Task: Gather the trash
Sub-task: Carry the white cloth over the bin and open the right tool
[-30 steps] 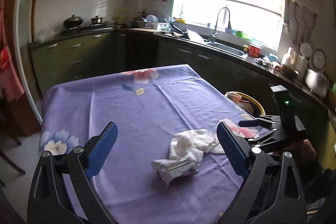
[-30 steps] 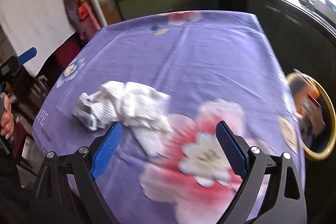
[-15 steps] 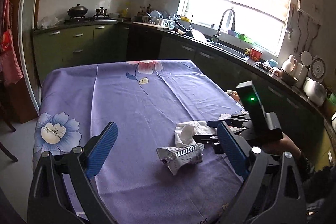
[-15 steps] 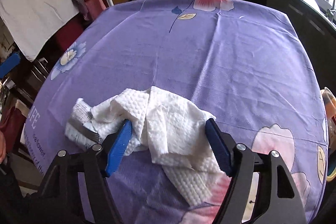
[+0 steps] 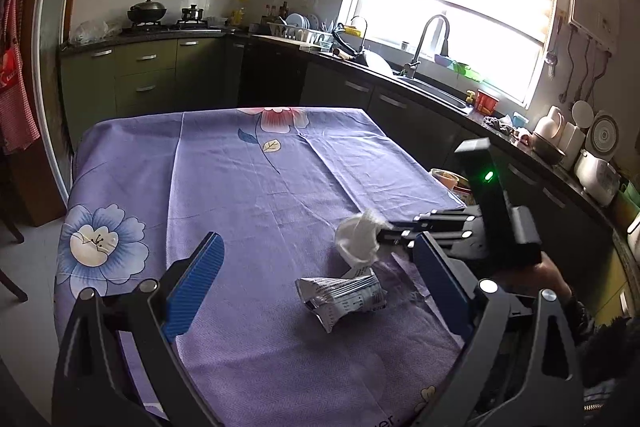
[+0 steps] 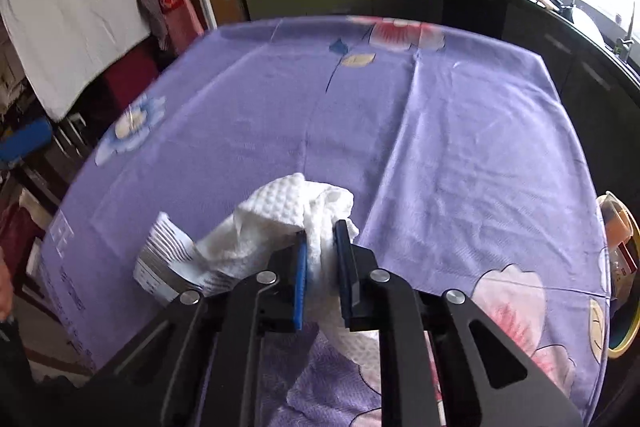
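A crumpled white paper towel [image 6: 280, 227] lies near the front of the purple flowered tablecloth [image 6: 400, 131]. My right gripper [image 6: 320, 239] is closing its jaws on it, and the blue pads pinch a fold of the towel. In the left wrist view the right gripper [image 5: 386, 229] comes in from the right and grips the paper towel [image 5: 358, 239]. A crushed striped silver wrapper [image 5: 340, 295] lies on the cloth just in front of the towel; the wrapper [image 6: 168, 259] shows left of the towel in the right wrist view. My left gripper [image 5: 316, 279] hovers open above the near table edge, nothing between its fingers.
A yellow-rimmed trash bin [image 6: 620, 267] holding packaging stands off the table's right edge. Dark kitchen counters with a sink [image 5: 432, 83] run behind and to the right. A person's hand [image 5: 548, 271] holds the right gripper. A white cloth [image 6: 72, 7] hangs at the left.
My right gripper moved in over the paper towel and its jaws closed from wide apart onto a fold of it, bunching the towel up. My left gripper stayed open and nearly still.
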A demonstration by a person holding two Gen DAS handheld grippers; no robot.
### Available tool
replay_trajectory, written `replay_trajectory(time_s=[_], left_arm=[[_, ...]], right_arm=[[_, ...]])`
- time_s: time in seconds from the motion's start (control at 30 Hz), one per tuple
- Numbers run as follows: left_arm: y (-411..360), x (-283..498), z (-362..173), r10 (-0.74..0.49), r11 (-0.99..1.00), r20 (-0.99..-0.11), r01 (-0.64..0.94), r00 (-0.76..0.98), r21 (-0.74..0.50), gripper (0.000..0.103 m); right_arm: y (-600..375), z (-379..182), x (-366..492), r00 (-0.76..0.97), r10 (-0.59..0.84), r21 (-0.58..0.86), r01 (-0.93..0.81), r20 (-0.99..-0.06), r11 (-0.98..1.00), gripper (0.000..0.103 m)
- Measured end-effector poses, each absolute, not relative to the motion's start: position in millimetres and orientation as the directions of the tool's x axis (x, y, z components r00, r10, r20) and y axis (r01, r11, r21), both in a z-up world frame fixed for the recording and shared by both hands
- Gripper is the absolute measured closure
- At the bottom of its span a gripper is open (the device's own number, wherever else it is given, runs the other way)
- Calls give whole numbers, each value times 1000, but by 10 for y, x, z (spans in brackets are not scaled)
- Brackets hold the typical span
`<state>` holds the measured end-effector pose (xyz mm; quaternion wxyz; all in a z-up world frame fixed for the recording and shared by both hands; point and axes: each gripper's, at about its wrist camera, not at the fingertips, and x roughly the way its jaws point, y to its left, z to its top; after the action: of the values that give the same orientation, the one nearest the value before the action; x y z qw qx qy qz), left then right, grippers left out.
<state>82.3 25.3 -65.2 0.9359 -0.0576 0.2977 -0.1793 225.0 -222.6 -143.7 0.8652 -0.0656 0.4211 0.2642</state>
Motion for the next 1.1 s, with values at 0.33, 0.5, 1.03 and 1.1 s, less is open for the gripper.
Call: replay_trajectory(time_s=[0.33, 0.5, 1.03, 1.1], left_arm=[[219, 799, -633, -380, 925, -532, 314, 757, -215, 12], [165, 797, -620, -400, 916, -525, 338, 751, -215, 12], [-255, 1013, -649, -448, 891, -551, 405, 704, -207, 12], [-317, 1045, -651, -454, 887, -555, 412, 697, -208, 12]], right_arm=[[-2627, -877, 2082, 579, 469, 181, -485, -667, 856, 90], [-2962, -666, 1957, 636, 445, 177, -441, -630, 880, 90], [-4635, -1046, 2641, 685, 65, 35, -58, -726, 998, 89], [-4828, -1135, 2776, 675, 35, 25, -24, -737, 999, 89]])
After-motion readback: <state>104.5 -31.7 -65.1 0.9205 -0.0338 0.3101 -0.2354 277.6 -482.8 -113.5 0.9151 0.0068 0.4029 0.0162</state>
